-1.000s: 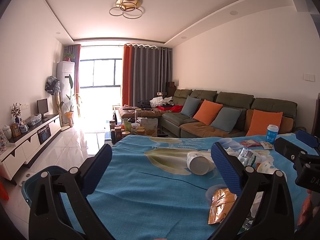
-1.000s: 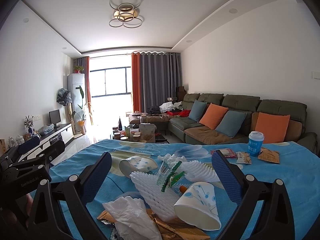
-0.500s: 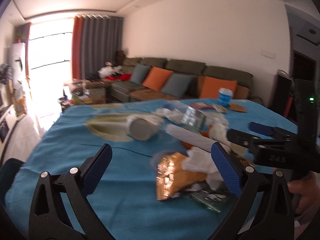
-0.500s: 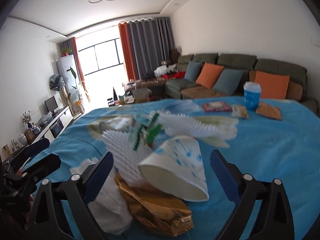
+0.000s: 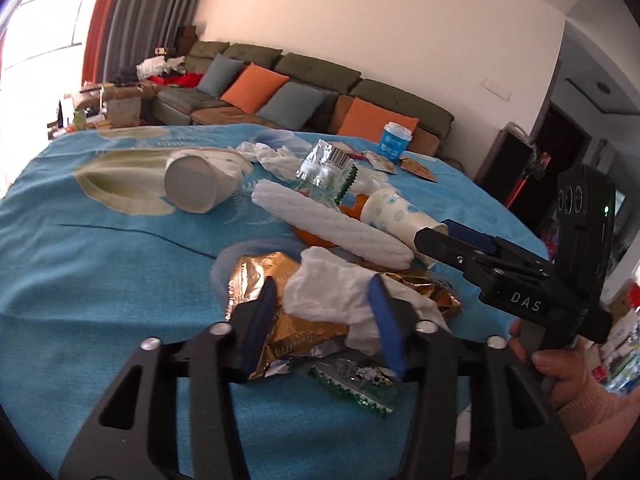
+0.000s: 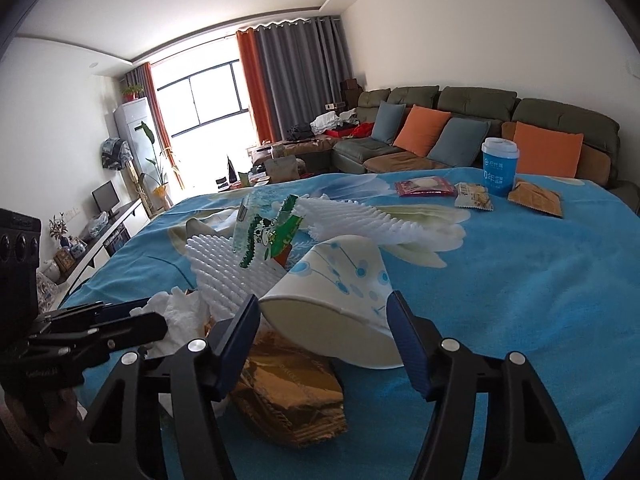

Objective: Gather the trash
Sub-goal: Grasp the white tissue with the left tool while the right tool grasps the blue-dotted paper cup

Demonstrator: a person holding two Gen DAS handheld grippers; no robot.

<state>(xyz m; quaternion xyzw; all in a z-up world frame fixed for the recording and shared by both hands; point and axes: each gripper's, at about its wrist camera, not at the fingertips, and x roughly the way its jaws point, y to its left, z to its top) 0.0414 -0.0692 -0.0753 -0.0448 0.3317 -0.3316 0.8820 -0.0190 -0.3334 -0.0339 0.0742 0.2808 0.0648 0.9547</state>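
Trash pile sits on the table, blue cloth cover, centre of both frames.

Left gripper, lower centre of the left wrist view, jaws have just been closing and now stand narrow around a crumpled white tissue; the tissue is between the blue pads, but whether they press it I cannot tell. Under the tissue a gold wrapper, and just below it a green foil wrapper.

Right gripper, lower centre of the right wrist view, jaws also just been closing, half-wide around the rim of a tipped paper cup with blue dots. Left pad looks close to the rim, right pad beside it; contact unclear. Cup lies on its side on the gold wrapper.

White foam netting lies across the pile, a clear snack bag behind it. Second paper cup on its side, left of the pile. Blue lidded cup upright near the far table edge, upper right, with small packets beside it.
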